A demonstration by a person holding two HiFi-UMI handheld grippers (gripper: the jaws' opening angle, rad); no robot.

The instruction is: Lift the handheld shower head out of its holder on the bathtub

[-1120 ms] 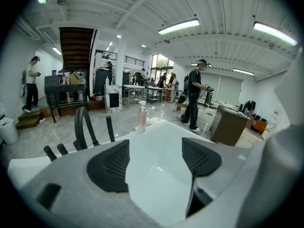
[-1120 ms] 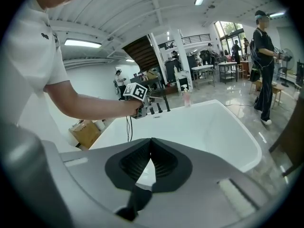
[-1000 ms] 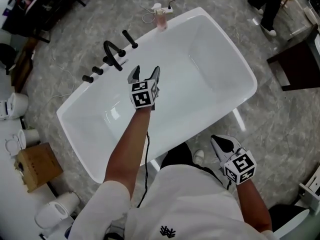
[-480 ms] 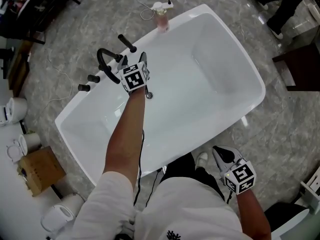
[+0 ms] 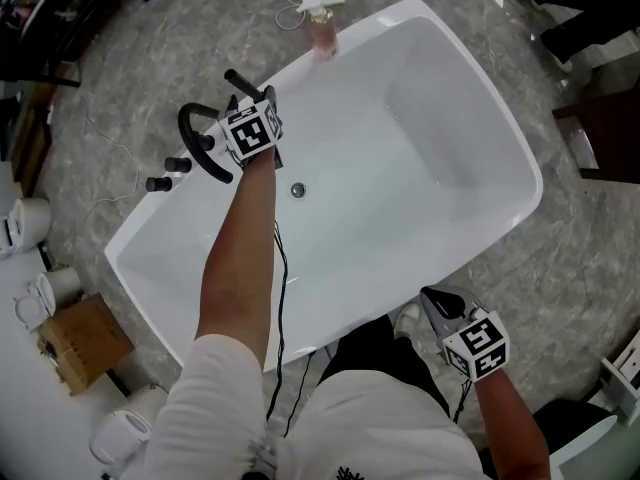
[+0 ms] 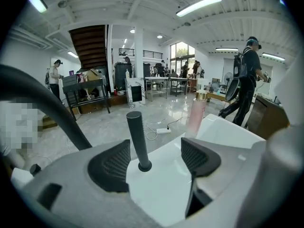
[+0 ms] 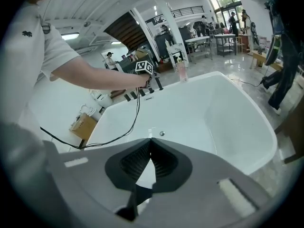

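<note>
The reach was over and the grasp had not yet been made. The left gripper [image 6: 156, 161] was poised over the bathtub [image 5: 522, 164] at its far rim, with its jaws spread wide. The handheld shower head [image 6: 137, 140], a dark slim rod, stood near upright in its holder [image 6: 144, 166] on that rim. In the left gripper view it rose between the two pads, nearer the left-hand one, and neither pad pressed on it.

The right gripper [image 7: 148, 161] hung outside the bathtub's near rim, by the person's body. Its jaws were closed, pad against pad, with nothing between them, and it seemed to have no part in this step.

The next move probably called for centring the rod between the pads and closing on it partway up its length. The lift would then best follow the rod's own line, since a sideways pull might bind it in the holder.

Several things were hard to read. In the head view the left gripper covered the holder and the lower part of the rod, so only the rod's tip showed past it. How deep the rod sat in the holder could not be seen. No hose was visible in any view. The arched black spout [image 5: 196, 144] beside it on the same rim was cut off at the left edge of the left gripper view.
</note>
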